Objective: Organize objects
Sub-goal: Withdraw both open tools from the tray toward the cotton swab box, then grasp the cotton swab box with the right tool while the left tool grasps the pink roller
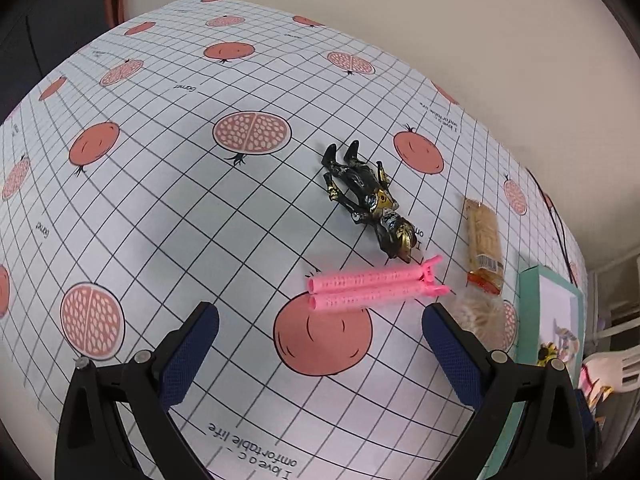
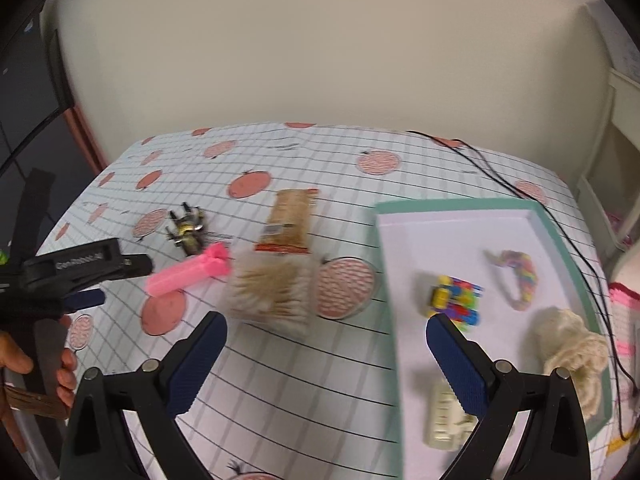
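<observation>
In the left wrist view my left gripper (image 1: 320, 320) is open just short of a pair of pink hair rollers (image 1: 372, 290) lying on the pomegranate tablecloth. A black and gold toy figure (image 1: 370, 196) lies beyond them. To the right are a brown snack packet (image 1: 484, 240) and a clear box of cotton swabs (image 1: 478, 314). In the right wrist view my right gripper (image 2: 326, 334) hangs open above the cloth, between the cotton swab box (image 2: 270, 294) and a teal-rimmed white tray (image 2: 568, 224). The left gripper (image 2: 100, 284) shows at the left beside the pink rollers (image 2: 190, 274).
The tray holds a colourful block toy (image 2: 456, 296), a rainbow braided band (image 2: 520, 276), a cream yarn bundle (image 2: 572, 356) and a small white bottle (image 2: 444, 420). A black cable (image 2: 560, 232) runs along the tray's far side. A person's hand (image 2: 24, 360) grips the left tool.
</observation>
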`<act>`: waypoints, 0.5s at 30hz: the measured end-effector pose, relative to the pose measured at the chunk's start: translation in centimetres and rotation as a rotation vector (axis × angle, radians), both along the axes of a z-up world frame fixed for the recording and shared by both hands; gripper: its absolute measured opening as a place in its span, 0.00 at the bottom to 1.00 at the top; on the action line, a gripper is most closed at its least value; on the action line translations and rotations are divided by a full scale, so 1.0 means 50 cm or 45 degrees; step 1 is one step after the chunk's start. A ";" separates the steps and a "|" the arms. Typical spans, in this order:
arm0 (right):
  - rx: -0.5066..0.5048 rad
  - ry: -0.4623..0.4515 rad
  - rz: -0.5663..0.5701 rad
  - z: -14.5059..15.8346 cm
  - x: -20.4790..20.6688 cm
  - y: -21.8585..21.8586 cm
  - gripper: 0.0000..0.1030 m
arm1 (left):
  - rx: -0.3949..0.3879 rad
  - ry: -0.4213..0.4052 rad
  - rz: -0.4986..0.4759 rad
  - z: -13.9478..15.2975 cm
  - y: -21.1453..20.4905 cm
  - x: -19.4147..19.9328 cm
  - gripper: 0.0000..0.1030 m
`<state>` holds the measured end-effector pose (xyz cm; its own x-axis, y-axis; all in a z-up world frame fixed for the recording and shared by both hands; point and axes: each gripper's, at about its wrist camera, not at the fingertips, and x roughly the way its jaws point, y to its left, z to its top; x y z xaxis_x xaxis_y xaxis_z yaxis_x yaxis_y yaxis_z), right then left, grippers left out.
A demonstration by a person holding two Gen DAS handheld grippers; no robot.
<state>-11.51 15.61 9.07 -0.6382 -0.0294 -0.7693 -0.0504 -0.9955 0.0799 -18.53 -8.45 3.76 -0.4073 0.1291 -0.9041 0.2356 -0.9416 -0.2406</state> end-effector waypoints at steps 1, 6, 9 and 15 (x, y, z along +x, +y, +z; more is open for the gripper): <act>0.003 -0.004 0.012 -0.001 -0.004 -0.008 0.99 | -0.017 0.004 -0.012 0.000 0.001 -0.002 0.98; 0.006 -0.050 0.058 -0.010 -0.036 -0.036 0.99 | -0.067 0.056 -0.085 0.000 0.010 -0.017 0.98; 0.018 -0.070 0.047 -0.017 -0.051 -0.041 0.99 | -0.078 0.068 -0.102 -0.003 0.015 -0.026 0.98; 0.012 -0.116 0.045 -0.043 -0.087 -0.049 0.99 | -0.089 0.115 -0.176 -0.012 0.035 -0.046 0.98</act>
